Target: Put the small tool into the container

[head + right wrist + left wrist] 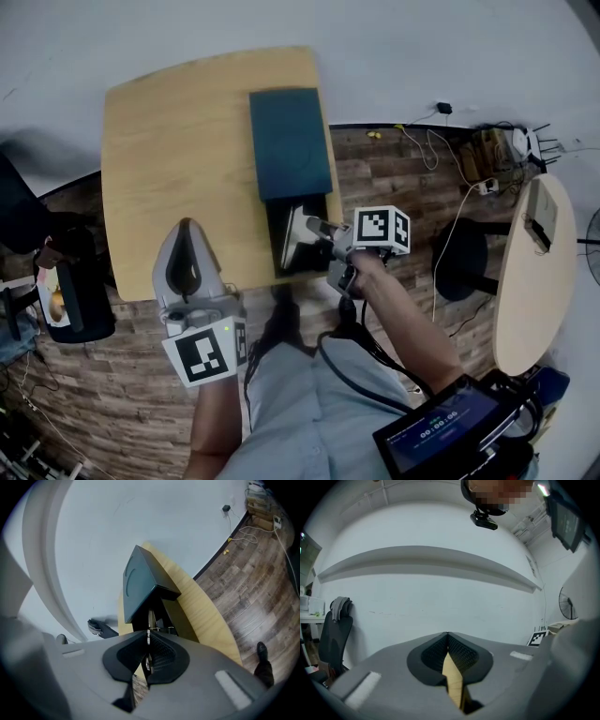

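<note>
Our right gripper [148, 633] clamps the thin silver tool [149, 618] above the pale wooden table [178, 131] on brown plank flooring [403, 187], while the left gripper [447, 637] rests at the table's near edge, jaws together and empty.

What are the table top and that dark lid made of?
Table: pale wood or a wood-look laminate with a matte finish; faint grain lines run across it.
Lid: dark teal and smooth with a soft sheen and a faint round imprint. It is probably plastic or coated card, but the look leaves that open.
</note>
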The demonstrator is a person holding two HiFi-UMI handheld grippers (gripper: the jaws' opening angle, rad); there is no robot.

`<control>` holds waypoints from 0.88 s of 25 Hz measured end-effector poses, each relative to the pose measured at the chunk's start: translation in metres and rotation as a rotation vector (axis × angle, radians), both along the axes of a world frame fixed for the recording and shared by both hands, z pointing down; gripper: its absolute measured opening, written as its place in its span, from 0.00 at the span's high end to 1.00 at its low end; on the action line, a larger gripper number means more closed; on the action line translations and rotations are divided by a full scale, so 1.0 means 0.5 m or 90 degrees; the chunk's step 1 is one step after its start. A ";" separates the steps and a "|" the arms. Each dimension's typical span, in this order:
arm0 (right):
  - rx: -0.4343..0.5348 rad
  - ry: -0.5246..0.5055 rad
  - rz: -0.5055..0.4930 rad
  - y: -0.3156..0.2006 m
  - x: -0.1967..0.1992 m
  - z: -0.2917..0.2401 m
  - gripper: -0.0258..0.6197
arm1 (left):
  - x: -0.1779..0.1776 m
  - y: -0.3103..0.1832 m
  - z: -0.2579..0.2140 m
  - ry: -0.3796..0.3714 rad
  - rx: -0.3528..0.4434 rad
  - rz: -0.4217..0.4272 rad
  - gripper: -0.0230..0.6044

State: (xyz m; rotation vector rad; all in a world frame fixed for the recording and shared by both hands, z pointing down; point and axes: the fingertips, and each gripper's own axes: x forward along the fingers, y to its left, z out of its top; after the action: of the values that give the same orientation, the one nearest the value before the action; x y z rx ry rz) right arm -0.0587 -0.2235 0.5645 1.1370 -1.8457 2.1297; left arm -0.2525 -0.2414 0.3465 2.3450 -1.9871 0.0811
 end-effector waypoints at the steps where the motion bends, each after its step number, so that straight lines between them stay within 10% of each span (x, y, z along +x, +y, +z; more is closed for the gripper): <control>1: 0.004 0.006 -0.003 -0.004 0.001 0.002 0.95 | 0.001 -0.003 0.001 -0.001 -0.001 0.001 0.95; 22: 0.132 0.186 -0.139 -0.061 -0.055 0.029 0.92 | -0.036 -0.044 0.038 -0.013 -0.025 -0.015 0.95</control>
State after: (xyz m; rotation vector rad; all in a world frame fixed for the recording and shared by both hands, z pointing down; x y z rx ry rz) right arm -0.0863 -0.2539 0.5791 1.1514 -1.9780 1.5930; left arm -0.2705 -0.2634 0.3654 2.3058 -2.0040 0.1419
